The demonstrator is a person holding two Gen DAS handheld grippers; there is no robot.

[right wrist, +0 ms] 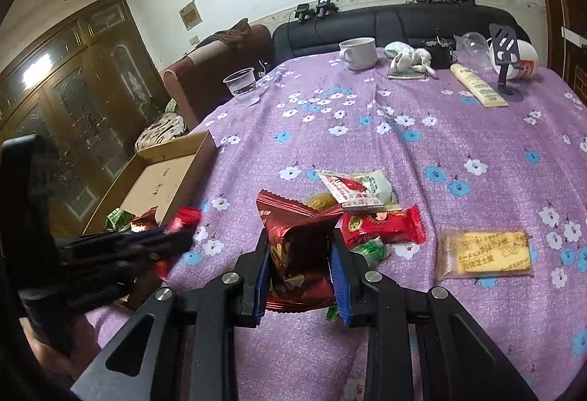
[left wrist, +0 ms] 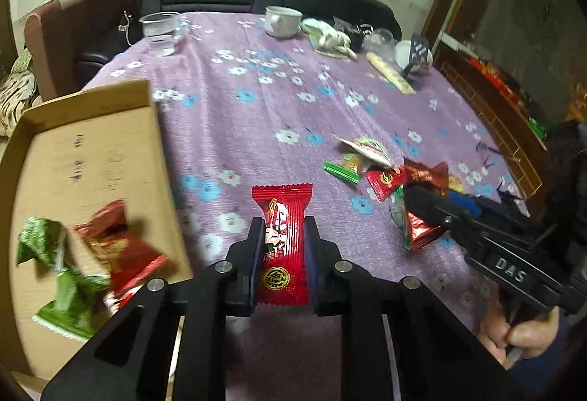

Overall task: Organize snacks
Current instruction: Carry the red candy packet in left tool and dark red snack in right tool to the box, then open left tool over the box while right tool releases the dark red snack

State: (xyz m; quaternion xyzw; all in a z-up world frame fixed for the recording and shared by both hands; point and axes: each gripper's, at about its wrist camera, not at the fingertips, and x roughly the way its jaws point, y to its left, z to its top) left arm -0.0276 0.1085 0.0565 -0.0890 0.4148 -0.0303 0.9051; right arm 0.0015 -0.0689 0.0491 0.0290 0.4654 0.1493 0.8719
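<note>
Nearby, loose snacks (right wrist: 370, 206) beside cardboard box (left wrist: 91, 144).

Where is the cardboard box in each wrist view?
Left wrist view: cardboard box fills the left side, snacks inside.
Right wrist view: cardboard box sits at left middle, at the table's edge.
Shared landmark: the white mug at the far side.

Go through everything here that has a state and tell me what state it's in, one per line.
Left gripper: shut on a red snack packet, off the table.
Right gripper: shut on a dark red packet.
Cardboard box: open, holding green and red packets.
Plastic cup: upright, partly filled with water.
Mug: upright.
Biscuit packet: flat on the cloth, sealed.
</note>
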